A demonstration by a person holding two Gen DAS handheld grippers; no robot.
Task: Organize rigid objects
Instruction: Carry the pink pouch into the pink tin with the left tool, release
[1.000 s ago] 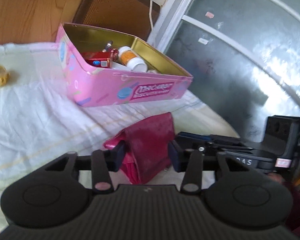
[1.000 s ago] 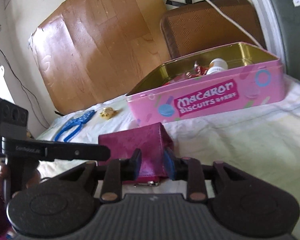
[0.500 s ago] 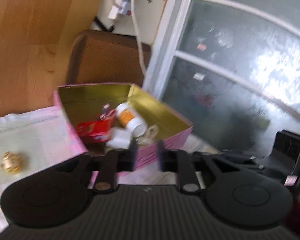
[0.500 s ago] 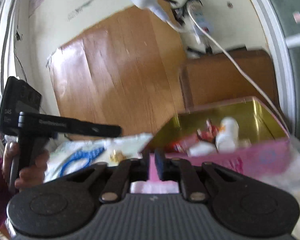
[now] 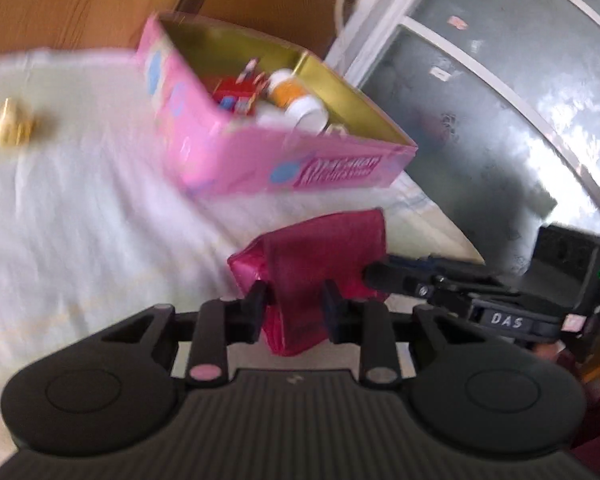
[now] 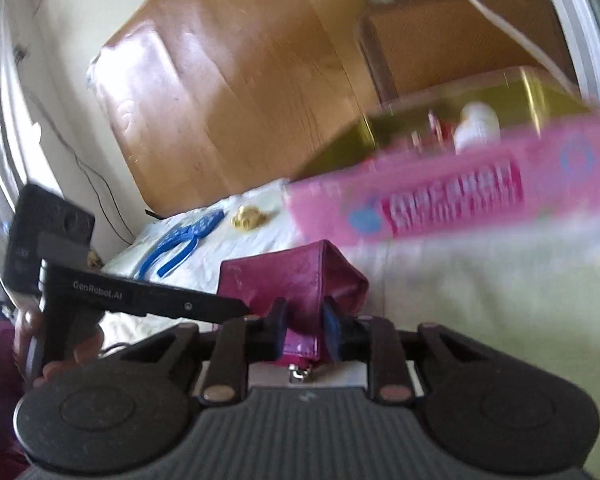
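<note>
Magenta wallet point(image 5: 324, 264) pinched from both sides: left tool point(image 5: 296, 308), right tool point(image 6: 304, 326). Sits low over white sheet point(image 5: 80, 220), near pink tin point(image 5: 260, 168). Frames blurred.

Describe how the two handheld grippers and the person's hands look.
Both are matte black plastic with ribbed bodies, two round discs and blue finger pads. The left gripper shows "GenRobot.AI" on its side in the right view; the right gripper shows "DAS" and a green light. The hand wears a magenta sleeve.
</note>
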